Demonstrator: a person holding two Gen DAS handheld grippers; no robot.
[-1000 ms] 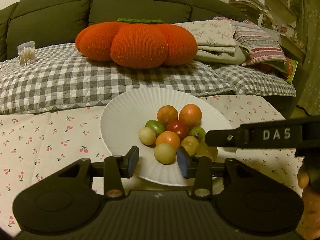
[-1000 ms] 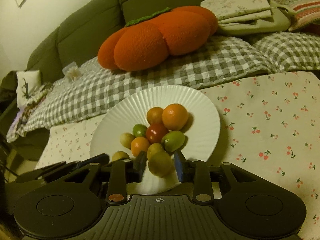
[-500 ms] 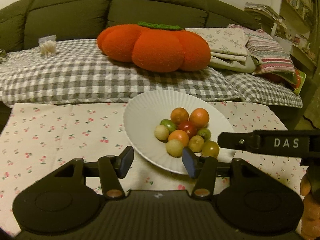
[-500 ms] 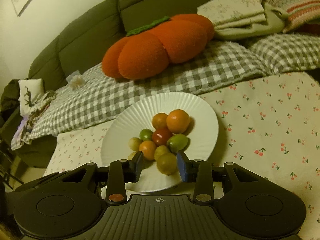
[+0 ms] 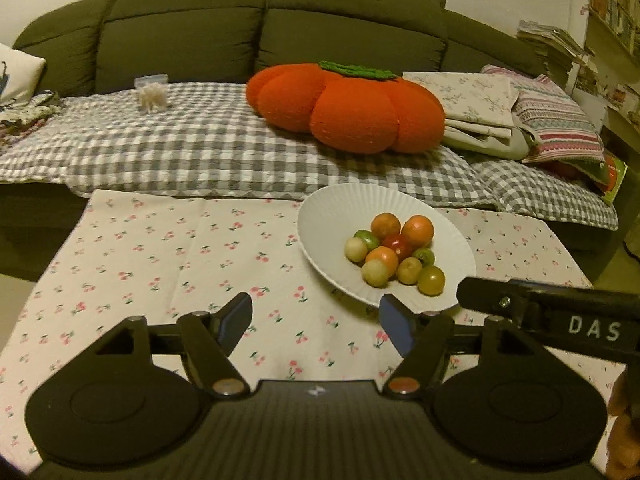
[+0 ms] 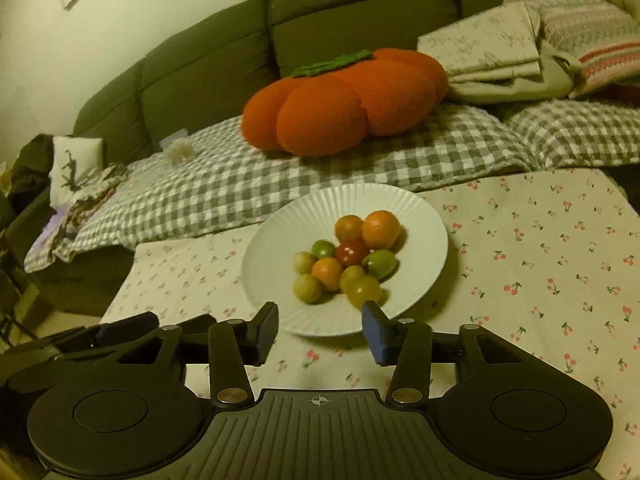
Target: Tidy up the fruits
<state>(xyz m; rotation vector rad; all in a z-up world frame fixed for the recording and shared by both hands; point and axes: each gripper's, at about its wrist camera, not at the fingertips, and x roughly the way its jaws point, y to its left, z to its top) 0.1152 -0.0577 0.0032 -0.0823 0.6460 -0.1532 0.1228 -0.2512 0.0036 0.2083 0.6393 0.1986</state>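
Note:
A white ribbed plate (image 5: 332, 216) (image 6: 416, 216) sits on the cherry-print tablecloth (image 5: 160, 248) and holds a pile of several small fruits (image 5: 394, 256) (image 6: 348, 260): orange, red, green and yellow-green. My left gripper (image 5: 316, 320) is open and empty, to the near left of the plate. My right gripper (image 6: 320, 330) is open and empty, just in front of the plate's near rim. The right gripper's body (image 5: 560, 316) shows at the right in the left wrist view.
Behind the table is a dark green sofa (image 5: 240, 32) with a grey checked blanket (image 5: 180, 152), a big orange pumpkin cushion (image 5: 348, 108) (image 6: 344, 104), and folded cloths (image 5: 480, 112). Shelves (image 5: 608, 8) stand at the far right.
Both grippers have pulled back from the plate and opened wider. The right gripper let go of a yellow-green fruit, which now lies at the front of the pile. The left one swung leftward.

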